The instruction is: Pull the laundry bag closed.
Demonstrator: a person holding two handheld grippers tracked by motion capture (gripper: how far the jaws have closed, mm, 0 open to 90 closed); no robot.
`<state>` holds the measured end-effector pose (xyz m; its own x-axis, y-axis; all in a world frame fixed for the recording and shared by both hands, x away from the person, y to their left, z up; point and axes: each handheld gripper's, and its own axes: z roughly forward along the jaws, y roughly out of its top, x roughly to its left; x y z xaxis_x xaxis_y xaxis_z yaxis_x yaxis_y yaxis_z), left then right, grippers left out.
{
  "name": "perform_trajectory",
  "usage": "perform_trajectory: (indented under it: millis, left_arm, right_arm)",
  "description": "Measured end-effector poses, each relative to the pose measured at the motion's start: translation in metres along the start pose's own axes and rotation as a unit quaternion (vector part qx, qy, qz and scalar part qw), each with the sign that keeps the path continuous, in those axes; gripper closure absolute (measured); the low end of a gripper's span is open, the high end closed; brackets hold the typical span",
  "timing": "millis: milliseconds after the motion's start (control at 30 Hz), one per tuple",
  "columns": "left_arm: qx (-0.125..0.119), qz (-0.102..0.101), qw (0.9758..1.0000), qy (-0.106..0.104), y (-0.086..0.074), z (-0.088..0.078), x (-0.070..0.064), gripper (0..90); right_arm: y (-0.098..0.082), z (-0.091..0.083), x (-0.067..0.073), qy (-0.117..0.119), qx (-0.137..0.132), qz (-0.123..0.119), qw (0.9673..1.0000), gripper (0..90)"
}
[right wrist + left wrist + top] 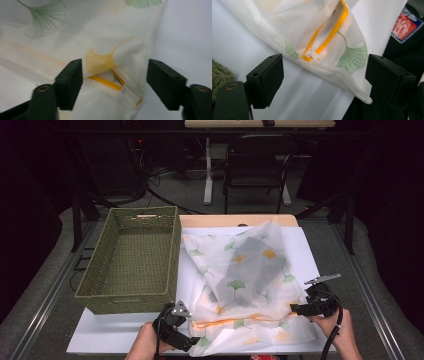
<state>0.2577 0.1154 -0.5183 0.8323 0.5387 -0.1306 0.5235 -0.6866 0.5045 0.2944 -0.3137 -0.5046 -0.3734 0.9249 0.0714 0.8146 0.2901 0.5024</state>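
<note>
High view: mesh bag (245, 280) zipper edge crosswise between spread left tool (192, 340) and spread right tool (295, 309)

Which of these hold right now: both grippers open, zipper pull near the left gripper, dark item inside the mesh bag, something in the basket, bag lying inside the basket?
1. Both the left gripper and right gripper are open. True.
2. The white zipper pull lies at the left gripper's end. True.
3. The white leaf-print mesh bag holds a dark grey item. True.
4. The green woven basket holds something. False: empty.
5. The bag lies in the basket. False: beside it, on the white sheet.
</note>
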Motion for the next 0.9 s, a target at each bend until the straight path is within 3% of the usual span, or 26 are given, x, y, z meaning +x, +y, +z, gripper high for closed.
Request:
perform_trajectory:
  millis: [133,300,400,567,767,900]
  left_arm:
    - [0.003,-0.005,1.0000,0.008,0.006,0.006,0.001,8.6]
    - [0.002,-0.011,0.9998,0.015,0.013,0.010,0.005,3.9]
    - [0.004,-0.015,0.9998,0.009,0.017,0.014,0.009,0.0]
    - [0.002,-0.022,0.9998,0.002,0.022,0.019,0.010,0.0]
    - [-0.006,-0.022,0.9996,0.019,0.031,0.024,0.012,1.1]
    - [-0.015,-0.037,0.9989,0.026,0.037,0.027,0.015,5.1]
  right_arm:
    - [0.003,-0.006,0.011,0.023,-0.022,-0.014,0.9994,15.3]
    - [0.005,-0.007,0.020,0.040,-0.034,-0.033,0.9981,11.9]
    - [0.006,-0.007,0.031,0.053,-0.042,-0.048,0.9966,7.6]
    - [0.008,-0.007,0.039,0.059,-0.041,-0.063,0.9954,3.5]
    - [0.008,-0.004,0.046,0.065,-0.039,-0.073,0.9944,1.8]
    - [0.008,-0.003,0.050,0.067,-0.039,-0.081,0.9936,2.0]
